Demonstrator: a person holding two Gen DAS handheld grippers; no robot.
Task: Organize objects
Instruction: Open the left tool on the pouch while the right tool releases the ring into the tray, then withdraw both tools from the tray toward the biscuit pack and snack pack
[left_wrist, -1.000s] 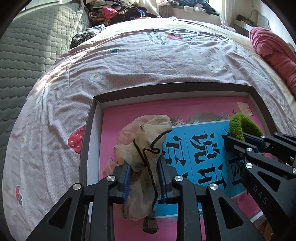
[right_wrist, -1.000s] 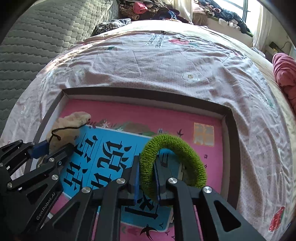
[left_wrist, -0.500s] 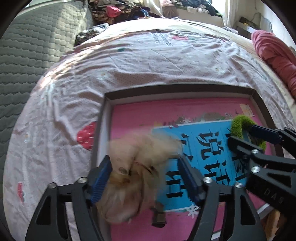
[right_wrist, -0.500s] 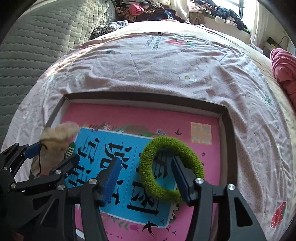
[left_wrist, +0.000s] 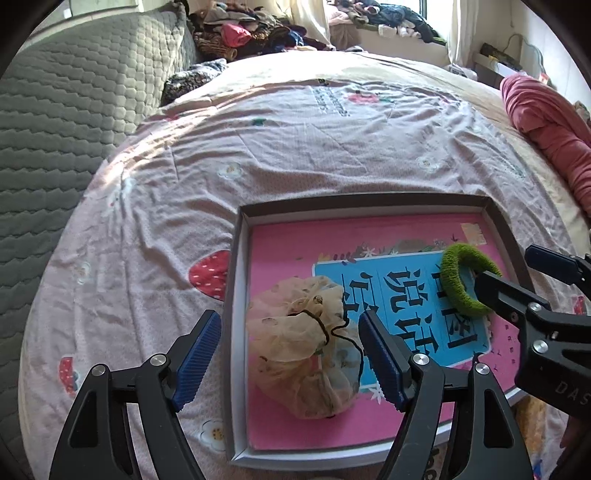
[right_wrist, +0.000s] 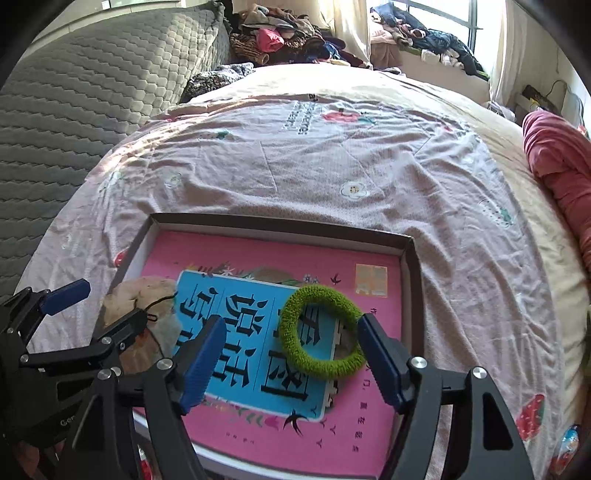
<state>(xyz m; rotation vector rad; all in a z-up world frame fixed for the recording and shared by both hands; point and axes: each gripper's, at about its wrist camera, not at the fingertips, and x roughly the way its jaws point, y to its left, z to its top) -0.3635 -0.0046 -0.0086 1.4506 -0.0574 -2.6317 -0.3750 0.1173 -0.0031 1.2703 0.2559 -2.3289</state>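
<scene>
- The left claw (left_wrist: 290, 345) is released, its blue ribbed pads (left_wrist: 380, 360) spread wide with nothing pressed between them.
- Under it lies the beige gauze scrunchie (left_wrist: 301, 345) with a thin black cord, resting loose in the left part of the box — no pad touches it.
- The right claw (right_wrist: 288, 360) is released too, and its jaws are opening; the blue pads (right_wrist: 378, 363) stand either side of the green fuzzy hair ring (right_wrist: 319, 330) without pressing on it.
- That green ring lies flat on the blue panel of the pink book (right_wrist: 258, 258), toward the right half of the box.
- The pink book, with large black characters on its blue panel, fills the floor of the shallow box (left_wrist: 236, 280), whose dark rim and pale inner walls frame it.
- The box sits on the bed — on a pale pink sheet (left_wrist: 295, 147) printed with strawberries and small flowers.
- Further out, a grey quilted headboard (left_wrist: 74, 92) stands at the left, a rolled red blanket (left_wrist: 546, 122) lies at the right edge, and a heap of clothes (right_wrist: 288, 37) sits beyond the bed by the window.
</scene>
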